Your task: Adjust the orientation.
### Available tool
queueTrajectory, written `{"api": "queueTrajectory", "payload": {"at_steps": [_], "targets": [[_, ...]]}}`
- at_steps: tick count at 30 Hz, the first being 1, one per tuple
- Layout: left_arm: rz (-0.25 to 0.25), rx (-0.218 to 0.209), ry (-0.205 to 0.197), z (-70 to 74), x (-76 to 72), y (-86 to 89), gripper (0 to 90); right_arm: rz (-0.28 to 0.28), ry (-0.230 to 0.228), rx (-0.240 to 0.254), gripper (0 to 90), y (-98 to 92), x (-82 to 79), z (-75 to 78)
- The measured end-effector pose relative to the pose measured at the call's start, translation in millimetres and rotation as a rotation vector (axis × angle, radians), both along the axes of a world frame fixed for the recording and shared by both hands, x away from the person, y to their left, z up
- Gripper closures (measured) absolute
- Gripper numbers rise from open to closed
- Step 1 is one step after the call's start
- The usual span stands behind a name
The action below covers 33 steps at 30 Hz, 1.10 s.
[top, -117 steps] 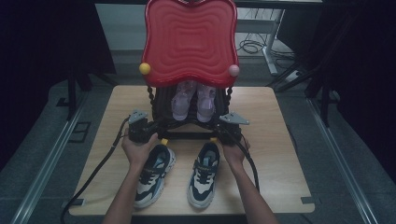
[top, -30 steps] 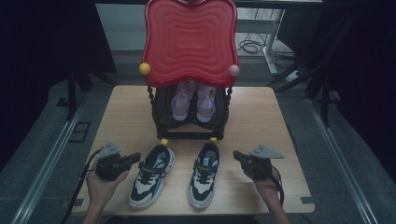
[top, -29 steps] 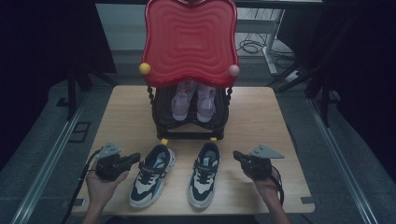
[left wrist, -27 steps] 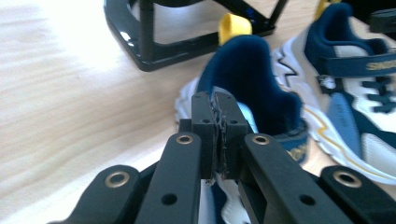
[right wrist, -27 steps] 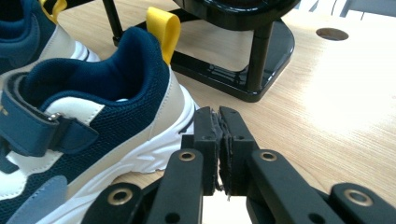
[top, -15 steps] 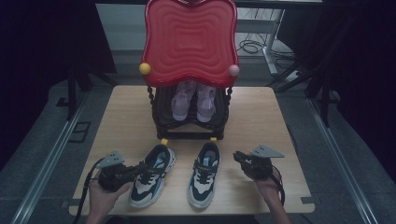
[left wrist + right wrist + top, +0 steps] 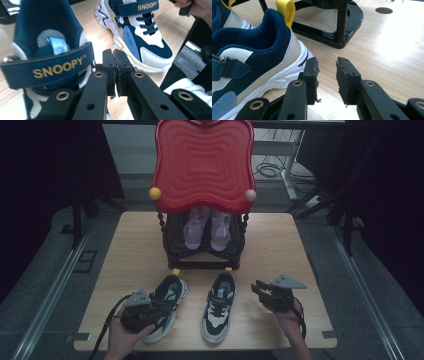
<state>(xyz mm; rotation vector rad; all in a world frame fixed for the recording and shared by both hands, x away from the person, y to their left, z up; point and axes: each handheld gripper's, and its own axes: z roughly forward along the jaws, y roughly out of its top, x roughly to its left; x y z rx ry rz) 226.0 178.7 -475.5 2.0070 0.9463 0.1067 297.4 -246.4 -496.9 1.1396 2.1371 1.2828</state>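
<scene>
Two navy and white sneakers stand side by side near the table's front edge, the left shoe (image 7: pixel 173 288) and the right shoe (image 7: pixel 219 307). My left gripper (image 7: pixel 159 305) lies over the left shoe's front part. In the left gripper view its jaws (image 7: pixel 115 67) are shut pad to pad with nothing between them, just beside the "SNOOPY" strap (image 7: pixel 50 68). My right gripper (image 7: pixel 258 288) rests to the right of the right shoe. Its jaws (image 7: pixel 327 72) have just been opening and stand apart with only bare table between them, next to that shoe's heel (image 7: pixel 274 47).
A black shoe rack (image 7: pixel 202 260) with a big red wavy top (image 7: pixel 202 162) stands mid-table, a pink pair (image 7: pixel 207 227) inside it. Its base (image 7: pixel 332 32) lies just beyond the right gripper. Cables trail off the table's front edge (image 7: pixel 200 346).
My left gripper has slid right from beside the left shoe onto it. The right hand has stayed where it was.
</scene>
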Motion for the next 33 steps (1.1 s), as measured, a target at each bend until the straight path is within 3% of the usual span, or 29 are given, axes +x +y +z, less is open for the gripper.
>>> {"api": "queueTrajectory", "payload": {"at_steps": [12,21,24,33], "targets": [[0.024,0.051,0.031,-16.6,-15.5,-7.0,87.3,-0.001,0.002,0.002,68.8,-0.5,1.1,-0.9],[0.024,0.076,0.041,-22.0,-20.6,-10.8,87.5,0.0,0.006,0.0,68.8,-0.1,1.6,-1.8],[0.023,0.109,0.053,-28.2,-21.2,-15.0,87.5,-0.001,0.007,0.0,68.8,0.2,2.0,-2.2],[0.027,0.141,0.069,-34.2,-22.9,-16.0,87.6,-0.002,0.007,-0.003,68.8,0.2,2.3,-2.9]]}}
